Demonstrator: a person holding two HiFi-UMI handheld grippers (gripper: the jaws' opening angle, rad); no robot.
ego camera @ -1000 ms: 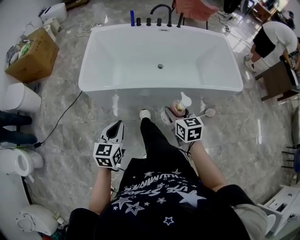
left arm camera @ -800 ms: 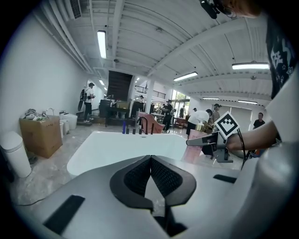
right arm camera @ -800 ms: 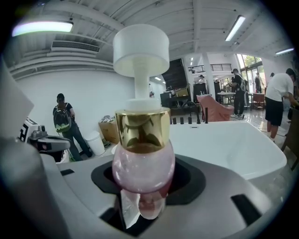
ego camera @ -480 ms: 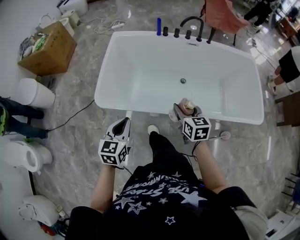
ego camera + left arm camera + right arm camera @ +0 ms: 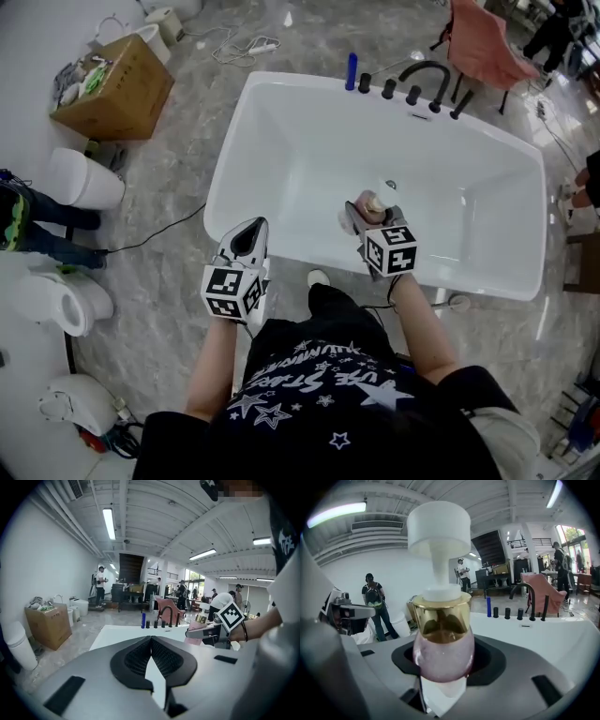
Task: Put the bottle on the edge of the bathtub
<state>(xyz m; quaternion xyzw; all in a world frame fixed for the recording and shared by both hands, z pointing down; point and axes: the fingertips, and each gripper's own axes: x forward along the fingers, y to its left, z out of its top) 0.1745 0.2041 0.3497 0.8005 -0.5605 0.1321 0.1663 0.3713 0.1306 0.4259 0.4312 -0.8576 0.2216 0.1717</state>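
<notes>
Bottle: pink pump bottle point(image 5: 443, 648), upright, clamped in the right hand-held gripper point(image 5: 369, 217).
Position: over the white bathtub point(image 5: 291, 249), just past its near rim.
Next move: likely back toward that rim; right hand nearer.
Left hand-held gripper point(image 5: 151, 640): closed, empty.
Tub contents: only the drain.

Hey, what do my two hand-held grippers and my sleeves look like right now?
The left hand-held gripper and right hand-held gripper are grey with black ribbed pads, each carrying a white cube of black square markers. The black T-shirt has short sleeves and white stars.
</notes>
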